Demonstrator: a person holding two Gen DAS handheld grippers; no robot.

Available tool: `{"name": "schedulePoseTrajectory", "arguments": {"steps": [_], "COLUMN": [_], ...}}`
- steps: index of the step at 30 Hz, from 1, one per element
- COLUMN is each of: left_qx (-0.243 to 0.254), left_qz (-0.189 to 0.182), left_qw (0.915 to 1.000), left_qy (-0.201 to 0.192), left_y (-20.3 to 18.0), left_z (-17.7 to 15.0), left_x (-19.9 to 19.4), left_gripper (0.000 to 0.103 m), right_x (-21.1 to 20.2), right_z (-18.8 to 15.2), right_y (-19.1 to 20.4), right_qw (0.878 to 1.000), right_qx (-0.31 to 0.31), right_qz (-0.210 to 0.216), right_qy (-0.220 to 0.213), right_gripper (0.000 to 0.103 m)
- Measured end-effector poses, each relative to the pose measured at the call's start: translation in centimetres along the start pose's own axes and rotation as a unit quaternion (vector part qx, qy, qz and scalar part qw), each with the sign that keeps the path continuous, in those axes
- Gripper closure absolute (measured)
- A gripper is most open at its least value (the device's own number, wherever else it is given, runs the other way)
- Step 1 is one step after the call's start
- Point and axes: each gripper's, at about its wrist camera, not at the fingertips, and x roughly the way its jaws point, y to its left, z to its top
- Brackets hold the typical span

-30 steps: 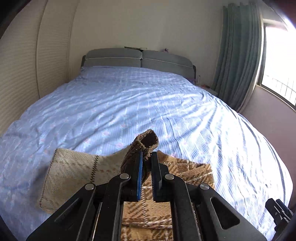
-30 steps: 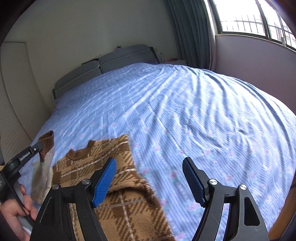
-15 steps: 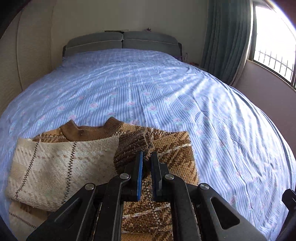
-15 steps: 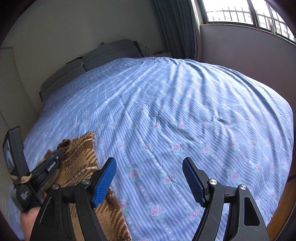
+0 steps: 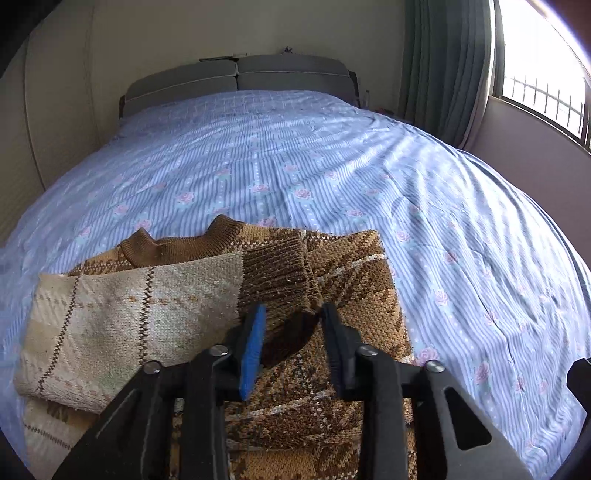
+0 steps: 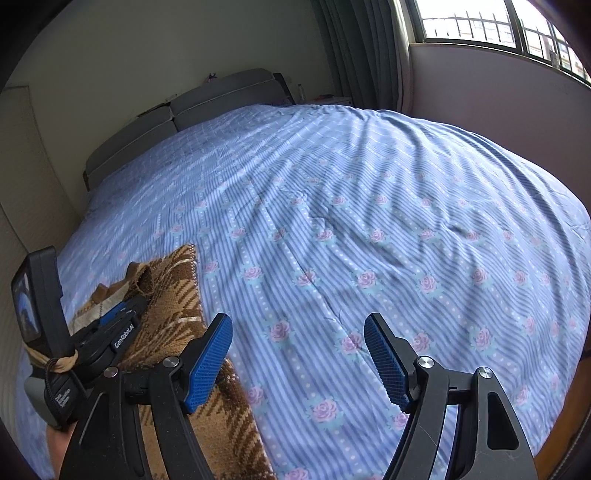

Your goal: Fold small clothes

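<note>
A small brown plaid knitted sweater (image 5: 354, 280) lies on the blue bed. Its left sleeve (image 5: 125, 317), pale inside out, is folded across the body, and the dark ribbed cuff (image 5: 277, 280) rests on the chest. My left gripper (image 5: 291, 325) hovers just at the cuff with its jaws parted; the cuff lies loose between them. In the right wrist view the sweater (image 6: 173, 306) lies at lower left with the left gripper (image 6: 122, 314) over it. My right gripper (image 6: 299, 343) is wide open and empty, above the sheet to the right of the sweater.
The bed has a blue striped floral sheet (image 5: 332, 166) and a grey headboard (image 5: 236, 74) at the far wall. Green curtains (image 5: 443, 66) and a window (image 6: 480, 22) stand on the right. The bed's right edge (image 6: 576, 332) drops off to a wooden floor.
My left gripper carried the cuff down across the sweater's body, laid it there and opened. The right gripper stayed open and turned away to the right.
</note>
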Motion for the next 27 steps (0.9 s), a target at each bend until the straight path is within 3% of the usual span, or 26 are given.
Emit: {"name": "schedulePoseTrajectory", "arguments": {"steps": [1,7,12,17,19,23,27], "left_qx": [0.001,-0.004,-0.035,-0.065,-0.081,-0.095,-0.106], "left_qz": [0.005,0.036,0.08,0.119,0.123,0.125,0.122], "left_qw": [1.0,0.9986,0.9957,0.9908,0.9891,0.9876,0.9867], "left_qy": [-0.007,-0.038,-0.033,-0.007,-0.001,0.007,0.014], "left_y": [0.4,5.7,13.3,19.4,21.0,22.5,23.2], "left_z": [0.1,-0.1,-1.5,-3.4,-4.2,-5.7,-6.7], "left_x": [-0.6,-4.9,-6.4,-5.5,-5.2,-4.5,-3.7], "left_gripper": [0.048,0.032,0.029,0.029,0.029,0.029,0.029], "right_x": [0.0,0.0,0.8,3.2,4.3,7.0,10.2], "right_z": [0.0,0.2,0.0,0.0,0.2,0.7,1.2], "right_y": [0.2,3.3,7.8,12.2,14.0,16.8,18.2], "right_qw": [1.0,0.999,0.996,0.99,0.986,0.976,0.969], "right_qx": [-0.001,-0.02,-0.074,-0.118,-0.139,-0.19,-0.217], "right_qz": [0.002,0.026,0.049,0.077,0.095,0.107,0.109], "right_qy": [0.001,0.001,0.0,0.007,0.01,0.019,0.048], "right_gripper": [0.029,0.029,0.029,0.03,0.032,0.049,0.051]}}
